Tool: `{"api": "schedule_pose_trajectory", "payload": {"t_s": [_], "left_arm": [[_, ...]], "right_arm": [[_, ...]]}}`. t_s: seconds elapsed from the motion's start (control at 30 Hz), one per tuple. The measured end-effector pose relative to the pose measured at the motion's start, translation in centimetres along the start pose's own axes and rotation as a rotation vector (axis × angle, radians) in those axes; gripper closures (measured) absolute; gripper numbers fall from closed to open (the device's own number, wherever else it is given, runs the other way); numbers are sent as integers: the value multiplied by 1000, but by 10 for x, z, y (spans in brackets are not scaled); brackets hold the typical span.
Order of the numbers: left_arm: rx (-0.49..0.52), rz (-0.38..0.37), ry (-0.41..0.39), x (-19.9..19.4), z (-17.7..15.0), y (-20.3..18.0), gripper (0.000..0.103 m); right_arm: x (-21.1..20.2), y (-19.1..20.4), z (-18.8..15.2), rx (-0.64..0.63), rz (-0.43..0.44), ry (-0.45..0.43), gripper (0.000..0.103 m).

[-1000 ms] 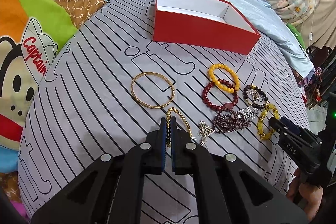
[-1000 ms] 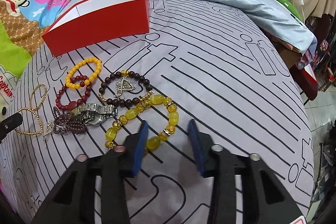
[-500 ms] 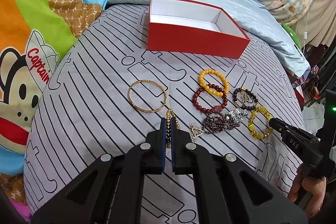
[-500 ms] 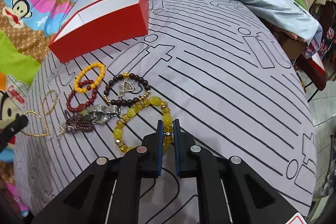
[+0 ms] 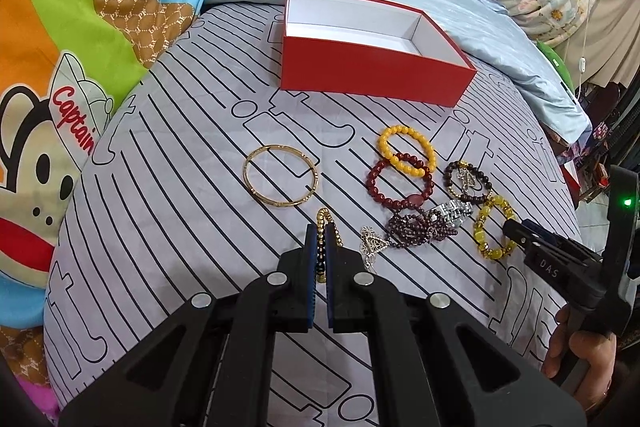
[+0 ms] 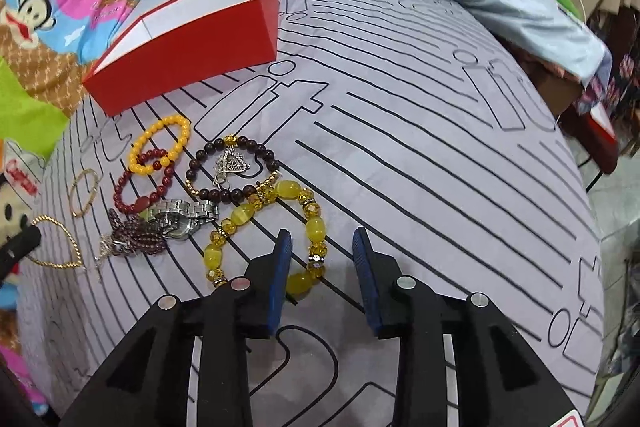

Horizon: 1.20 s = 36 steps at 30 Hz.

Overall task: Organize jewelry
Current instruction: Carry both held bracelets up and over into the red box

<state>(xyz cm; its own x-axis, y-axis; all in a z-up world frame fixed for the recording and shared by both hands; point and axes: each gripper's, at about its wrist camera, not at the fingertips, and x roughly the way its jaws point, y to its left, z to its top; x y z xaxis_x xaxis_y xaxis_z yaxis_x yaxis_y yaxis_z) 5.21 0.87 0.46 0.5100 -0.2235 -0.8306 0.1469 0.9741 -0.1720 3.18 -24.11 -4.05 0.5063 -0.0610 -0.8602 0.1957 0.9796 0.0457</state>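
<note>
My left gripper (image 5: pixel 320 233) is shut on a gold bead chain (image 5: pixel 321 221), whose loop also shows at the left of the right wrist view as the gold bead chain (image 6: pixel 56 227). The right gripper (image 6: pixel 322 237) points down at a yellow bead bracelet (image 6: pixel 240 219) lying on the bed. Its jaws are opening. One side of the bracelet lies between them, close to the left finger (image 6: pixel 282 259), and the pads do not press on it. An open red box (image 5: pixel 376 67) with a white inside stands behind the jewelry. In the left wrist view the right gripper (image 5: pixel 514 229) sits at the yellow bead bracelet (image 5: pixel 479 239).
On the striped sheet lie a gold bangle (image 5: pixel 246 175), an orange bead bracelet (image 5: pixel 384 143), a dark red one (image 5: pixel 374 183), a brown one with a pendant (image 5: pixel 452 171), a silver watch (image 5: pixel 452 211) and a garnet strand (image 5: pixel 416 231). A cartoon blanket (image 5: pixel 60 67) borders the left.
The right gripper closed on the yellow bracelet half a second ago and now stands apart again, the bracelet still on the bed. My left gripper stays shut on the gold chain.
</note>
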Motion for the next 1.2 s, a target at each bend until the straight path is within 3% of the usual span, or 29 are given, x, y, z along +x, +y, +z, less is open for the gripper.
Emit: {"api": "schedule_pose_trajectory", "payload": {"t_s": [0.07,0.13,0.27,0.53,0.77,1.03,1.2], "left_arm": [[0,-1,1,0,0,0,100],[0,-1,-2,-1,2,-1,100],[-2,-8,-16,-6,7,0,100],[-1,-45,-71,-25,31,-3,100],[26,-68,-141,-37,76,-11,100],[79,-49,-238,-25,149,-28,100],[89,-51,-239,11,191,-33,100]], "right_arm": [[2,6,0,-43,-37,-18,77],[2,9,1,-59,-32,-21,94],[-7,8,7,-44,2,-27,94],[-62,16,39,-35,94,-139,94],[-93,31,77,-79,138,-224,94],[-86,52,152,-122,191,-285,94],[-55,62,199,-111,234,-266,94]]}}
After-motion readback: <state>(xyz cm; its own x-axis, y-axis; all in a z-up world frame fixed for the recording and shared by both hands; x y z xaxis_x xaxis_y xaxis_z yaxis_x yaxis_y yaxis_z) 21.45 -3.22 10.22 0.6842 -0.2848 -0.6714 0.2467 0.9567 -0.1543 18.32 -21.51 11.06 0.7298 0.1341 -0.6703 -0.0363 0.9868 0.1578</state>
